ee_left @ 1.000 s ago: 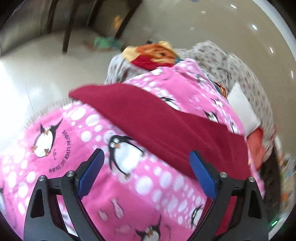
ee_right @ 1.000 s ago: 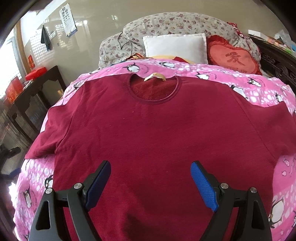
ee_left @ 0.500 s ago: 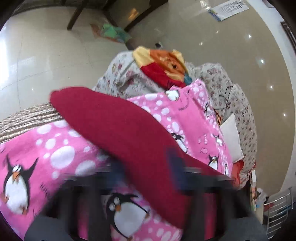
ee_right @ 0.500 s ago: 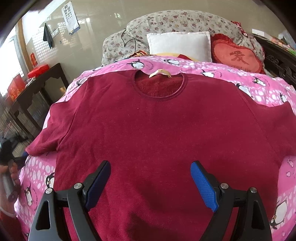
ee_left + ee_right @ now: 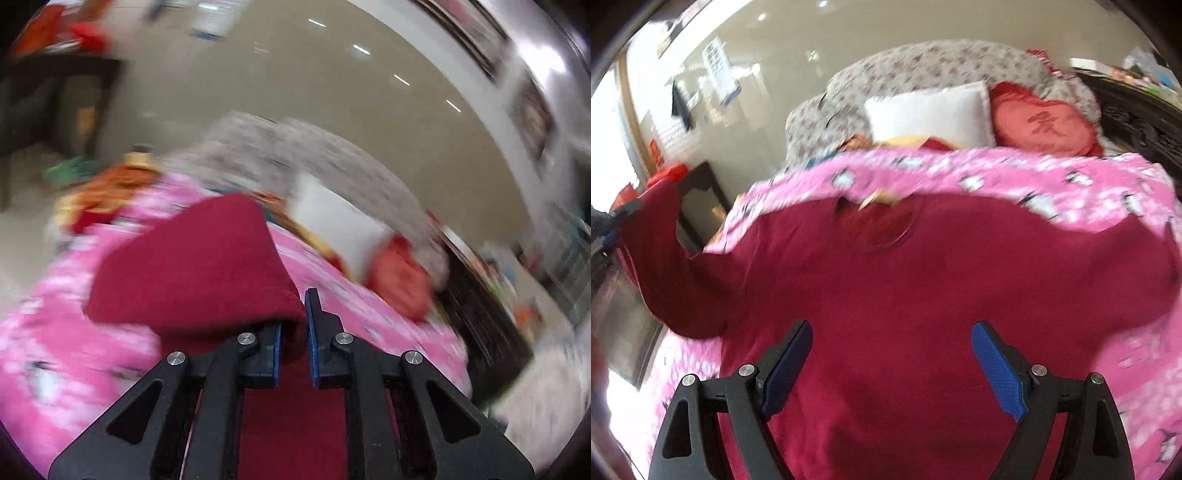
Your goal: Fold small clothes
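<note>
A dark red sweater (image 5: 923, 280) lies face up on a pink penguin blanket (image 5: 1100, 192), collar toward the pillows. My left gripper (image 5: 294, 332) is shut on the sweater's left sleeve (image 5: 199, 273) and holds it lifted off the bed; in the right wrist view the raised sleeve (image 5: 661, 258) stretches up to the left edge. My right gripper (image 5: 890, 362) is open and empty, hovering over the sweater's lower body.
A white pillow (image 5: 931, 110), a red heart cushion (image 5: 1045, 125) and a floral quilt (image 5: 923, 66) sit at the bed's head. A dark table (image 5: 698, 192) stands left of the bed. Dark carved furniture (image 5: 1145, 125) is on the right.
My left gripper closed on the sleeve end and lifted it up off the blanket. My right gripper stayed open over the sweater, shifting slightly.
</note>
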A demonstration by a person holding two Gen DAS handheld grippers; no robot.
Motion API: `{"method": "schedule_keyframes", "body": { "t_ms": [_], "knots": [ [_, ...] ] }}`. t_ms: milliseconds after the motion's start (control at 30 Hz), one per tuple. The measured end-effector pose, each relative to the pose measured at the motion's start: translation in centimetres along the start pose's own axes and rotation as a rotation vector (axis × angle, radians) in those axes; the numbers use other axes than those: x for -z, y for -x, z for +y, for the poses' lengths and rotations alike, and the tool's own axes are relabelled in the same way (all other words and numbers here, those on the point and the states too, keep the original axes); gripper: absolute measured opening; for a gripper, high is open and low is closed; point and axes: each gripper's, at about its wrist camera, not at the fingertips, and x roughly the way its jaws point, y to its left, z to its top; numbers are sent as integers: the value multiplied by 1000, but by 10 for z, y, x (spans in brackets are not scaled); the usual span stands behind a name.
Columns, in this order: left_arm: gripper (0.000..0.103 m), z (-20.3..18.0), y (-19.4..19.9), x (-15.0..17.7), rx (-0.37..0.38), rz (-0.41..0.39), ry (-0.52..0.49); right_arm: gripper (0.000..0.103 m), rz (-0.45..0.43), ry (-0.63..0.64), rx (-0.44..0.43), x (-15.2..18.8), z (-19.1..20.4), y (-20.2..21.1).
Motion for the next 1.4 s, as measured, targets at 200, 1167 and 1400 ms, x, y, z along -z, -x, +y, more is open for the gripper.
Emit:
{"method": "schedule_keyframes", "body": {
  "t_ms": [200, 1167, 1400],
  "knots": [
    [21, -55, -111, 101, 197, 326, -111, 87, -72, -101, 96, -23, -59, 30],
    [81, 66, -67, 103, -196, 263, -143, 9, -47, 227, -64, -66, -6, -34],
    [81, 49, -84, 111, -234, 274, -189, 12, -25, 118, 26, -38, -84, -38]
  ]
}}
